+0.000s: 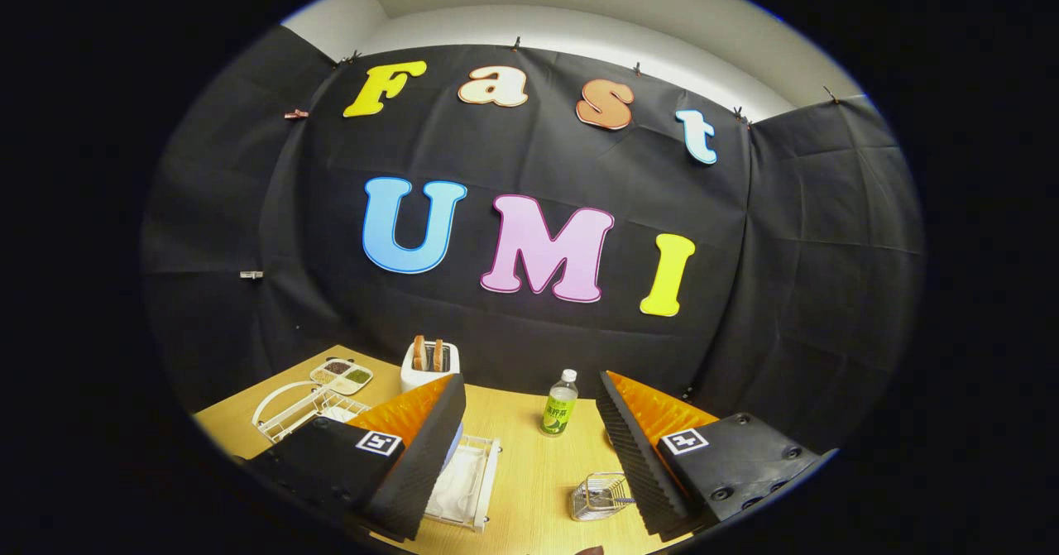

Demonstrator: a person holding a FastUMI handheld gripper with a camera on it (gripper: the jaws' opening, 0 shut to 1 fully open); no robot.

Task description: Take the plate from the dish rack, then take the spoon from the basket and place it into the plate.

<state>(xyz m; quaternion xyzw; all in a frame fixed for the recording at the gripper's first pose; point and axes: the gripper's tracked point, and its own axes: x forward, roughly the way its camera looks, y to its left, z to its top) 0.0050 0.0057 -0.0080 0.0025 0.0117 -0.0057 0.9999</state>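
Pale wooden tabletop point(529, 472), black cloth booth wall point(794, 290) behind, white ceiling above. Gripper point(529, 439): fingers wide apart, holding nothing. White dish rack point(467, 480) just beside the left finger at 7 o'clock, plate inside (mostly hidden). Small wire basket point(597, 495) by the right finger at 5 o'clock; spoon cannot be made out. Green-labelled bottle point(560, 404) at 12, white toaster point(428, 365) with bread at 11, divided seasoning dish point(341, 375) and second white wire rack point(302, 410) at 10.

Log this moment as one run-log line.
gripper: open, jaws empty, held above table | dish rack: between jaws, nearer left one | wire basket: by right jaw | bottle: upright beyond | task: not started
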